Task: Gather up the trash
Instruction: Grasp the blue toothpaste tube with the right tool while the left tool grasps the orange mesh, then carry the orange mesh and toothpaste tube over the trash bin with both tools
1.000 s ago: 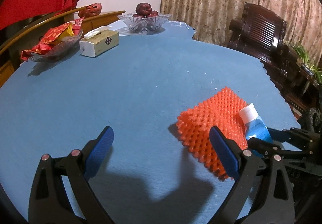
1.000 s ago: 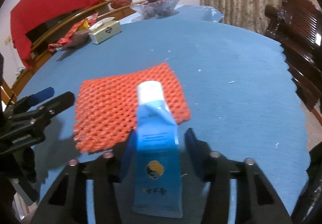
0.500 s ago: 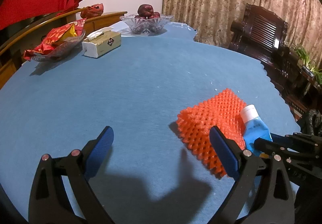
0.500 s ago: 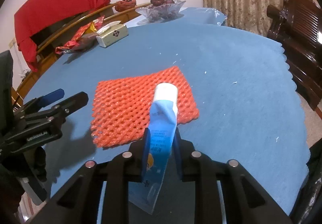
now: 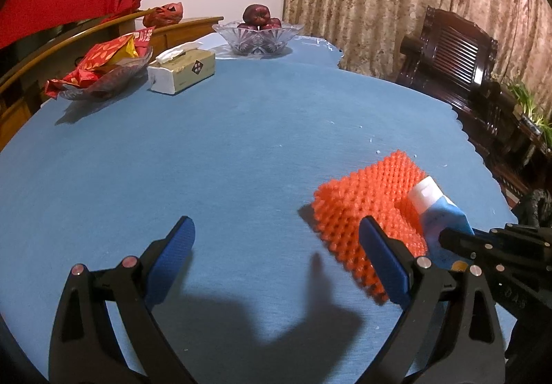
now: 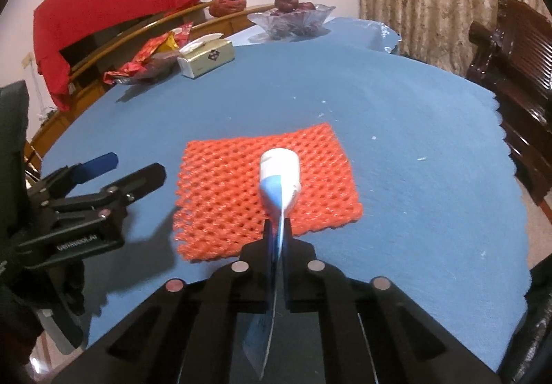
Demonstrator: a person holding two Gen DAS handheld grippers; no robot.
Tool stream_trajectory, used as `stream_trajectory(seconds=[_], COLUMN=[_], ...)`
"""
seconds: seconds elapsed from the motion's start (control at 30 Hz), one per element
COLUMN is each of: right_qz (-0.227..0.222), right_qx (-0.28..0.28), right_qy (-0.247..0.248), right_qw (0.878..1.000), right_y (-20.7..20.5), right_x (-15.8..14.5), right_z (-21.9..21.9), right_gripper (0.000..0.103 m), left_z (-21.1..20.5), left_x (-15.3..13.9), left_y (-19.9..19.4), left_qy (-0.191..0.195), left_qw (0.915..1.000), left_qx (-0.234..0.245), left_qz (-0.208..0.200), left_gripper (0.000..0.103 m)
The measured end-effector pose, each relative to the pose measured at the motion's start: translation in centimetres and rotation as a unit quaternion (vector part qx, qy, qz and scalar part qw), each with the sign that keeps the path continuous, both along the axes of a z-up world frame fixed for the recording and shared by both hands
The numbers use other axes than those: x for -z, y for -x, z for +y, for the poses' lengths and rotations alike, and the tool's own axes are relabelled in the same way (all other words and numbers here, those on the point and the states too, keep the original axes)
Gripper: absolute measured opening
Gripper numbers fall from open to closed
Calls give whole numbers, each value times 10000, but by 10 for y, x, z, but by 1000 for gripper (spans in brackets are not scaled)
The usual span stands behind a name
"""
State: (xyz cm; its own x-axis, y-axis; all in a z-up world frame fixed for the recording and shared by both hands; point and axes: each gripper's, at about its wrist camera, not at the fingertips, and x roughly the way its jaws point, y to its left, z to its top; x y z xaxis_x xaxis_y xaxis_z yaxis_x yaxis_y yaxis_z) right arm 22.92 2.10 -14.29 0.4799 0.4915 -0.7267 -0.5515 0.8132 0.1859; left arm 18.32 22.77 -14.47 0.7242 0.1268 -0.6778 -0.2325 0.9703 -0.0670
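A blue tube with a white cap (image 6: 279, 173) is pinched flat between the pads of my right gripper (image 6: 277, 232), which is shut on it; its cap end hangs over an orange foam net (image 6: 238, 184) that lies on the blue tablecloth (image 6: 414, 129). In the left wrist view the same blue tube (image 5: 438, 208) and orange foam net (image 5: 365, 211) sit at the right, with the right gripper (image 5: 459, 242) coming in from the edge. My left gripper (image 5: 276, 253) hovers open over bare cloth just left of the net, with nothing between its fingers.
At the far side of the table stand a tissue box (image 5: 183, 70), a glass dish with red snack packets (image 5: 103, 70) and a glass fruit bowl (image 5: 258, 34). A dark wooden chair (image 5: 459, 63) stands beyond the table's scalloped right edge.
My right gripper closed from wide apart onto the blue tube, squeezing it flat and turning it on edge, cap lifted over the net. The left gripper stayed put.
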Motion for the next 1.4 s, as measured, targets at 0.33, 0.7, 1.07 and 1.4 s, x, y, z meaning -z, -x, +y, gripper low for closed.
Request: stream_trajectory(seconds=[0.33,0.7,1.07,1.4], right_qz=[-57,-76,37,-100], right_qx=[382,1008,1120,1175], right_qy=[-315,-247,-298,-383], right_qw=[9988,9946,9933,9923], right_y=[1,-6,-7,-2], right_x=[-17,-9,-3,-21], right_z=[-48,-96,-102,-109], right_gripper=[2,2,2,2], left_z=[-32,-68,-92,-101], left_x=[5,27,20,-16], left_y=[-9,-32,-33,-17], left_qy=[218,339,233,185], left_qw=[9987,9956,9942,9945], left_qx=[457,711,966,1022], left_qz=[88,501,421,-97], left_gripper=[93,88,8,6])
